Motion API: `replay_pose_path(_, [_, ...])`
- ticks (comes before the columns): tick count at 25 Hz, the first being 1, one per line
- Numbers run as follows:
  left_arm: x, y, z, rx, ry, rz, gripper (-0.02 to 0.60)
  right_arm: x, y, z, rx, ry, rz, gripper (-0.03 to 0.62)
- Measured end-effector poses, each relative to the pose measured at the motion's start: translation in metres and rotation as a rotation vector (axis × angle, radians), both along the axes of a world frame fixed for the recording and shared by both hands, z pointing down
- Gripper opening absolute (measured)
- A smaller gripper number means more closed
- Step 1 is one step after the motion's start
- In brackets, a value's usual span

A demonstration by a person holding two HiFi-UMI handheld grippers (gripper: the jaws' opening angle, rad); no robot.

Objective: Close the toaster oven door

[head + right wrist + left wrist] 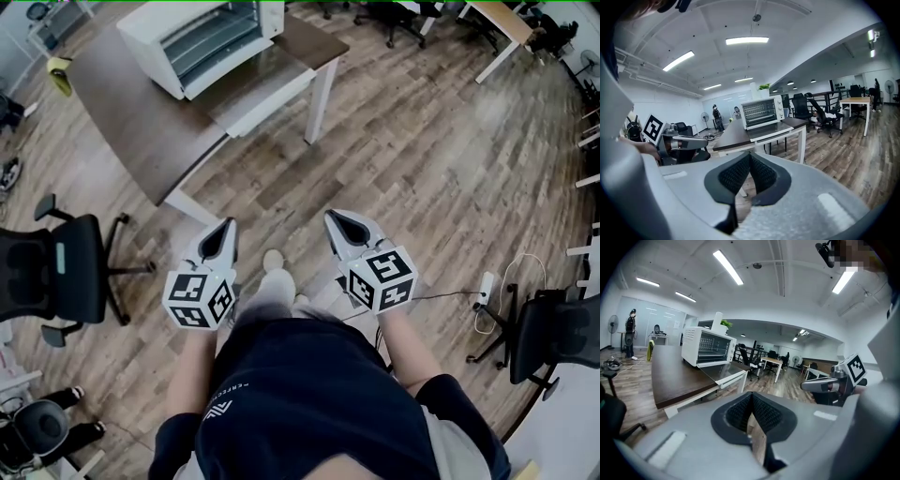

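The person stands on the wooden floor (422, 159) with both tools held out low in front. The left tool (225, 231) has its jaws pressed together with nothing between them, and the right tool (336, 223) is closed and empty in the same way. They hang side by side, a little apart, above the person's shoe (274, 261).

The white toaster oven (202, 33) sits well apart from both tools, ahead and somewhat to the left, at the far end of a dark brown counter (131, 122). Its glass door (258, 89) is dropped open and lies about flat, reaching out from the oven's mouth toward the counter's corner, above a white leg (319, 98). The wire rack inside shows through the opening.

A stretch of floor lies between the tools and the counter's near edge. A black office chair (56, 272) stands to the left of the left tool, near the counter's near end. Off to the right, a white power strip (485, 289) lies on the floor beside another black chair (553, 337).
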State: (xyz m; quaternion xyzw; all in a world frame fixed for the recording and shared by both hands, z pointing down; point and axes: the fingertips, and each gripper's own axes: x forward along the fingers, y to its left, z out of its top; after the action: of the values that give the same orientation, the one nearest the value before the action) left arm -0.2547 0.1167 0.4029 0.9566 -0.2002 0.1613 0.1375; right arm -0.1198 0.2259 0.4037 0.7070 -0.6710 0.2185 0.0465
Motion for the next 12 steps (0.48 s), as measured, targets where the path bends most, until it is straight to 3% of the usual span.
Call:
replay_pose_path(4, [0.018,-0.014,0.007,0.017,-0.021,0.004,0.017,0.018,-0.018,0.007,-0.003,-0.014,-0.006,0.005])
replay_pose_path(12, [0.074,-0.059,0.030,-0.047,-0.012,0.030,0.017,0.055,-0.068,0.008,-0.024,0.019,-0.058,0.005])
